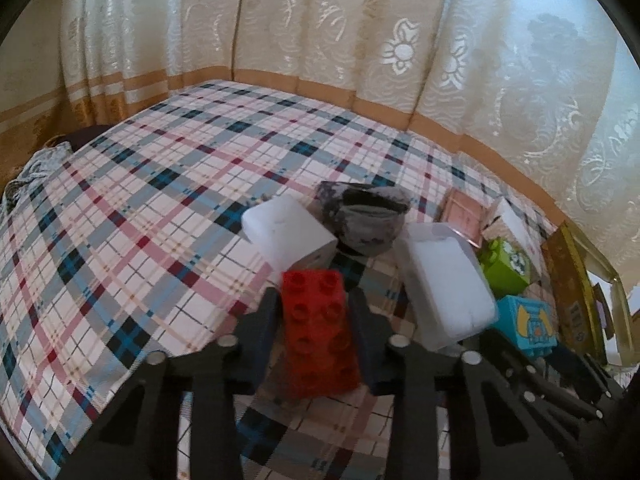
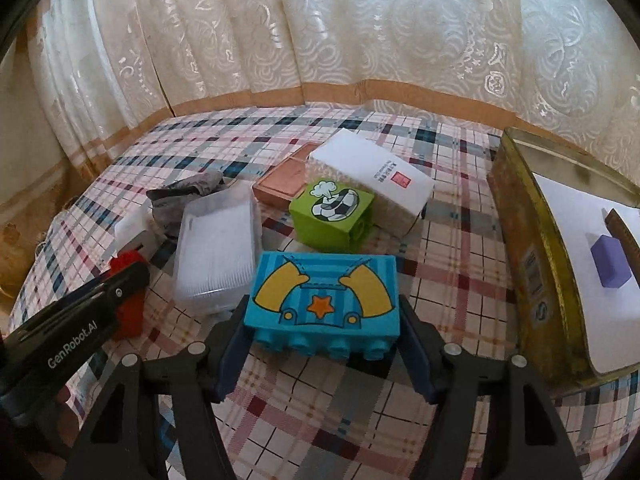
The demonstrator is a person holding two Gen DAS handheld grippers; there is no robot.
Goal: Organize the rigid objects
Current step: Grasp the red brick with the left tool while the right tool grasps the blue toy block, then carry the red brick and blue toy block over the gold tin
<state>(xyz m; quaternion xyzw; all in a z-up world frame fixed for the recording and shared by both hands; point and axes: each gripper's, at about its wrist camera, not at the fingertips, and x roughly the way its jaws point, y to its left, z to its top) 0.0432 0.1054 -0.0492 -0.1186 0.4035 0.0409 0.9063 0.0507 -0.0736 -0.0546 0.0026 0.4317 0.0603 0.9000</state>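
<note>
My left gripper [image 1: 316,304] is shut on a red studded brick [image 1: 320,328], held just above the plaid cloth. My right gripper [image 2: 322,320] is shut on a blue brick [image 2: 324,300] printed with yellow arms and an orange star. The left gripper's body [image 2: 76,320] and the red brick [image 2: 128,304] show at the left of the right wrist view. The blue brick [image 1: 528,324] shows at the right of the left wrist view. A gold tin [image 2: 536,264] stands to the right, holding a purple block [image 2: 608,260].
On the plaid table [image 2: 460,248] lie a clear plastic box [image 2: 218,256], a green brick with a football [image 2: 332,212], a white carton [image 2: 372,180], a pink box [image 2: 284,184], a grey rag [image 1: 364,216] and a white block [image 1: 288,232]. Curtains hang behind.
</note>
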